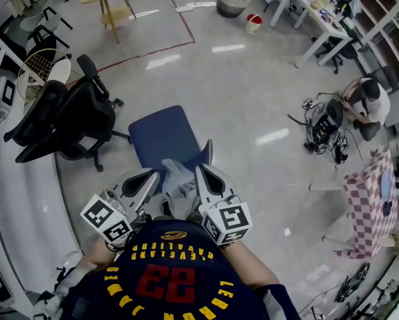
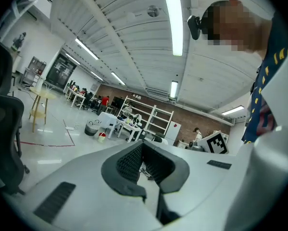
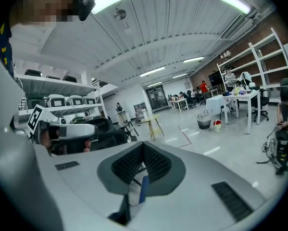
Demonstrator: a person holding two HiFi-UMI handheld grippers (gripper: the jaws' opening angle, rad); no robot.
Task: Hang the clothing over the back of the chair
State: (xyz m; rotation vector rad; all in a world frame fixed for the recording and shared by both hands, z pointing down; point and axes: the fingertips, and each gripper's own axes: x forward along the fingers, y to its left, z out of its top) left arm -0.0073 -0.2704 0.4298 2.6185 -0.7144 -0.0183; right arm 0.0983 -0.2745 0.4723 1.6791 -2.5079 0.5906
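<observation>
Clothing (image 1: 176,181): pale, thin fabric, bunched low centre of the head view between both tools, at the lower edge of the blue chair (image 1: 160,135). Judged light, limp and likely to sag or slide. Best held at two spread points along one edge so it drapes evenly over the back.

Right tool (image 1: 200,172): pinching pale cloth, with a blue strip in the slit.

Left tool (image 1: 152,177): pressed together, tip at the cloth. Its own view showed only a pale sliver in the slit, so hold unconfirmed.

Garment type and full extent unreadable, since most of it lay behind the tools. Chair's back hard to tell from its seat.
</observation>
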